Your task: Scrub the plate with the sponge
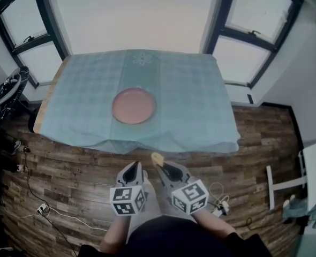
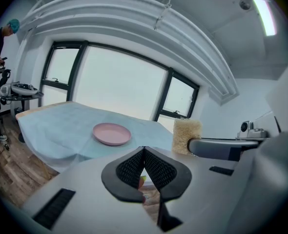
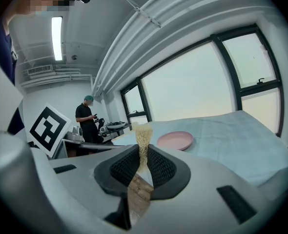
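Observation:
A pink plate lies in the middle of the table, which is covered with a pale blue cloth; it also shows as the plate and the plate in the gripper views. Both grippers hang over the wooden floor, short of the table's near edge. My right gripper is shut on a yellow sponge, which stands up between its pads as the sponge. My left gripper is shut with nothing between its jaws. From the left gripper view the sponge appears at the right.
Windows run behind the table. A person in dark clothes stands at the far left beside a stand with equipment. Cables and a plug lie on the wooden floor. A white frame stands at the right.

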`<state>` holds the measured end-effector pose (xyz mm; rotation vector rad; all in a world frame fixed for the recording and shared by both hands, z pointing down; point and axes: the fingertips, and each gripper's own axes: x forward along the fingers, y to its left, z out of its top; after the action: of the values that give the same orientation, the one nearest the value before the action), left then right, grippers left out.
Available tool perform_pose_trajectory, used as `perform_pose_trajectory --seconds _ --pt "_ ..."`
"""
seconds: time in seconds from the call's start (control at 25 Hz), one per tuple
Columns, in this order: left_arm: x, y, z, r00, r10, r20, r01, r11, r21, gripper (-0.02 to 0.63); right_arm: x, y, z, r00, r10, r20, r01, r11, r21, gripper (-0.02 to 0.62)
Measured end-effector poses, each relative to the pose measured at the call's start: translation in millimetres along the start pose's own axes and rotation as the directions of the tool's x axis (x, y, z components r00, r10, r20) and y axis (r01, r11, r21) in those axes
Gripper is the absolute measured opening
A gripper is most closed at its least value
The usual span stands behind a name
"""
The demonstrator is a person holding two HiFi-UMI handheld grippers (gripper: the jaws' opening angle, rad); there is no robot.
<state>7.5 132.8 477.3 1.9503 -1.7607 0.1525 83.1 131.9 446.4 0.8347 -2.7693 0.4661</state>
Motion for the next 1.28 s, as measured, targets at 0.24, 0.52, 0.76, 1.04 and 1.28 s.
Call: perform_pose_trajectory --seconds 0.24,0.52,0.76,1.04,1.28 --pt "47 36 31 1.0 -0.005 -0.015 0.005 1.0 0.007 0.011 55 -24 29 1.0 -0.012 -0.003 0.012 1.0 -0.015 0.054" --pt "103 83 61 0.998 -0.031 -0.053 0.031 1.0 0.004 0.011 123 -50 61 0.999 -0.025 -0.035 0.024 1.0 -0.019 0.054" --pt "153 129 86 0.996 -0.043 -0.072 0.042 0.999 -0.014 0.012 183 -73 86 0.998 -0.037 -0.042 0.037 0.999 -0.016 0.054" --pt "193 173 101 0.991 -0.052 -0.12 0.053 0.999 0.006 0.012 238 -94 96 0.996 -0.078 -0.037 0.078 0.997 0.002 0.054" --pt "222 205 107 0.988 -0.046 -0.146 0.049 0.999 0.017 0.012 265 -110 101 0.992 -0.12 -0.032 0.121 0.993 0.015 0.054"
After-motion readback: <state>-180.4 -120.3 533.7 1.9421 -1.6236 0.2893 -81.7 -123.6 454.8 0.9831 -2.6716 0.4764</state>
